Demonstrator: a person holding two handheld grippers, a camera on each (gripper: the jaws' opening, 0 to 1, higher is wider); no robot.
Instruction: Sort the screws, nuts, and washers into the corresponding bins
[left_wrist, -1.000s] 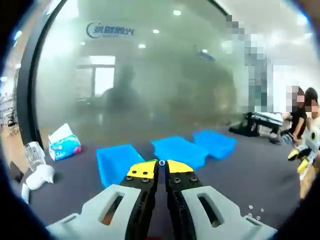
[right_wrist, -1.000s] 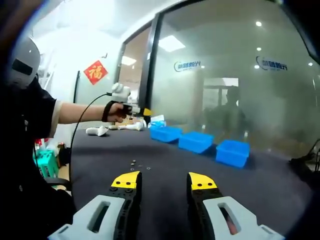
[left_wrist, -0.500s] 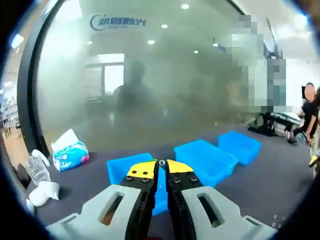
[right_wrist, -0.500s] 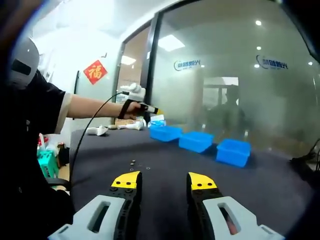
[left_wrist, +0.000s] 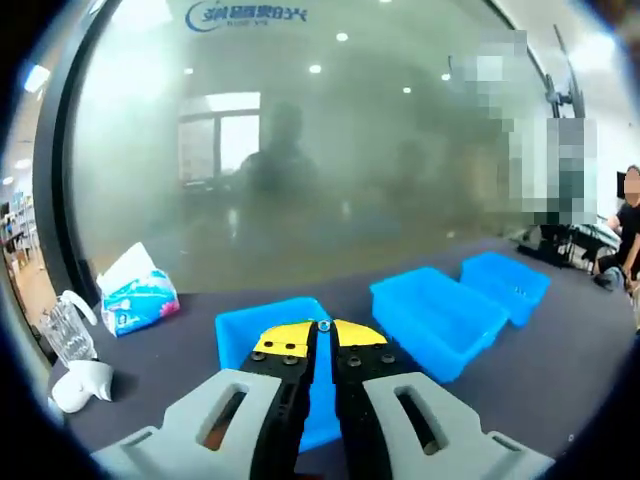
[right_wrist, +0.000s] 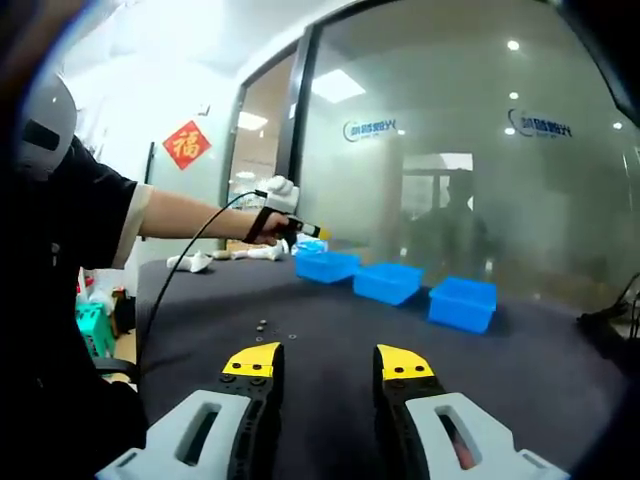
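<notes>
Washer (left_wrist: 323, 325) is pinched between the closed left gripper (left_wrist: 322, 340) tips, now carried over the nearest bin (left_wrist: 250, 338), closer than before; release is judged imminent. Right gripper (right_wrist: 326, 362) is held spread above loose parts (right_wrist: 272, 328).

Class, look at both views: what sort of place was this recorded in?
Probably an office or workroom: a frosted glass partition wall with a blue logo, recessed ceiling lights, and a dark grey table carrying three blue plastic bins.

Left gripper (left_wrist: 322, 326) pinched closed at arm's length; right gripper (right_wrist: 327, 360) agape.
</notes>
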